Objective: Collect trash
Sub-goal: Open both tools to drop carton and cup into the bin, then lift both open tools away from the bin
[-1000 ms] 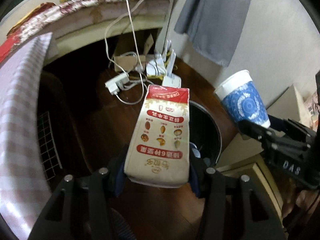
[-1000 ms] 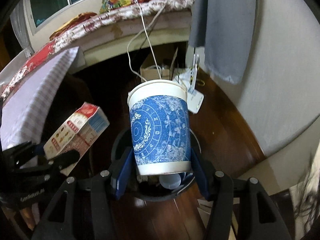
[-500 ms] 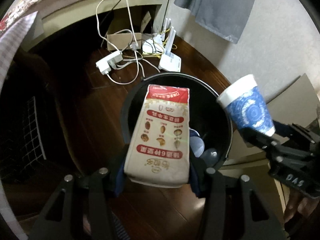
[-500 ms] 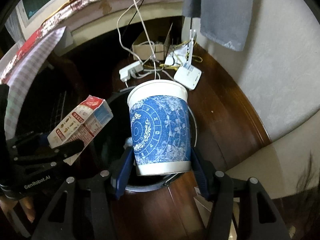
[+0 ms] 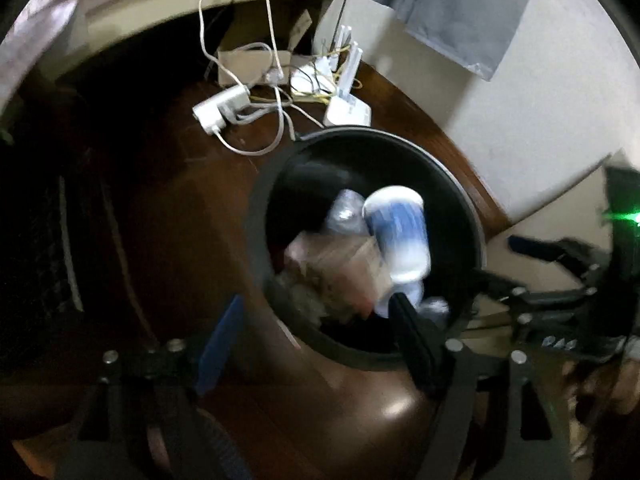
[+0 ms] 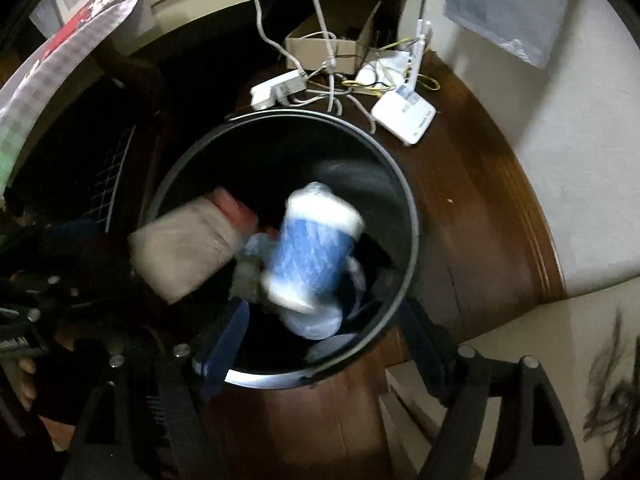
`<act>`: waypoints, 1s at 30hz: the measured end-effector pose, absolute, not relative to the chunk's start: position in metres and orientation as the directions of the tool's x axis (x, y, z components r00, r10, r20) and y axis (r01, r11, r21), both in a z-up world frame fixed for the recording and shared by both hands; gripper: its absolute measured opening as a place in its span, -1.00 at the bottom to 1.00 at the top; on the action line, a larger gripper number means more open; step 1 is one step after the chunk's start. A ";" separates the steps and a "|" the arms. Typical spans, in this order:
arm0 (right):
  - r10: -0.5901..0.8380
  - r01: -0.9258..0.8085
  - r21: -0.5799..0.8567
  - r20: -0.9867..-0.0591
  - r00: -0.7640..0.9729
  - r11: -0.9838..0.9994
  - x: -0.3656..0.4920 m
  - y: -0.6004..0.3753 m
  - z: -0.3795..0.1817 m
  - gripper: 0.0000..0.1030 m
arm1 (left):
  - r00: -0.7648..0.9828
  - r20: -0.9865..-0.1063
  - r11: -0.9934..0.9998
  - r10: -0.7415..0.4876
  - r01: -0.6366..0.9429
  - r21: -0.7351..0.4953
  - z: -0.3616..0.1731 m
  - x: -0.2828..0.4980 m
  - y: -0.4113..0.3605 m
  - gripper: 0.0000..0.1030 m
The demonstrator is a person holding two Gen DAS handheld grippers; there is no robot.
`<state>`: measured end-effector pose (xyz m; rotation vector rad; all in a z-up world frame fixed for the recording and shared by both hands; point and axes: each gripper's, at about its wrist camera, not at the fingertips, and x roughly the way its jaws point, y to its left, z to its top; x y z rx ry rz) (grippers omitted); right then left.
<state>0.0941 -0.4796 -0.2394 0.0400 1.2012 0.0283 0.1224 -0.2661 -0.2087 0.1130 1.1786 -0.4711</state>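
Note:
A black round trash bin (image 5: 460, 184) stands on the dark wood floor, directly under both grippers. My left gripper (image 5: 316, 344) hangs over its near rim; its jaws are opening and nothing is pressed between them. The beige and red carton (image 5: 340, 268) is a blur, falling inside the bin. My right gripper (image 6: 324, 348) is also over the bin (image 6: 400, 184), jaws opening, pads clear. The blue patterned paper cup (image 6: 312, 248) tumbles below it, blurred, beside the carton (image 6: 188, 244). Plastic bottles and other trash lie at the bottom.
Behind the bin lie a white power strip (image 5: 220, 110), a white router (image 5: 348, 108), tangled cables and a cardboard box (image 5: 252, 64). A grey cloth (image 5: 460, 12) hangs on the pale wall at right. A wire rack (image 6: 112, 172) and a checked cover (image 6: 60, 80) are at left.
Both grippers have sunk toward the bin and their jaws have spread. The carton has left the left gripper and the cup the right one; both are dropping into the bin.

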 end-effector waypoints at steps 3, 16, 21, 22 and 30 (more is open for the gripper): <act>0.029 0.002 0.032 -0.923 0.383 0.999 0.088 -0.475 -0.232 0.78 | 0.316 -0.904 0.897 -0.287 0.421 -0.138 -0.206 0.119 -0.268 0.51; -0.062 0.107 -0.017 -0.898 0.435 0.994 0.081 -0.474 -0.205 1.00 | 0.400 -0.889 0.916 -0.222 0.398 -0.049 -0.184 0.108 -0.255 0.81; -0.057 0.122 -0.002 -0.893 0.446 0.993 0.073 -0.475 -0.187 1.00 | 0.424 -0.883 0.926 -0.199 0.376 -0.029 -0.160 0.099 -0.247 0.81; -0.056 0.129 0.003 -0.893 0.446 0.992 0.069 -0.474 -0.179 1.00 | 0.434 -0.879 0.928 -0.197 0.372 -0.024 -0.154 0.097 -0.247 0.81; -0.049 0.146 0.026 -0.873 0.485 0.989 0.036 -0.449 -0.108 1.00 | 0.494 -0.832 0.930 -0.253 0.360 -0.069 -0.089 0.069 -0.217 0.81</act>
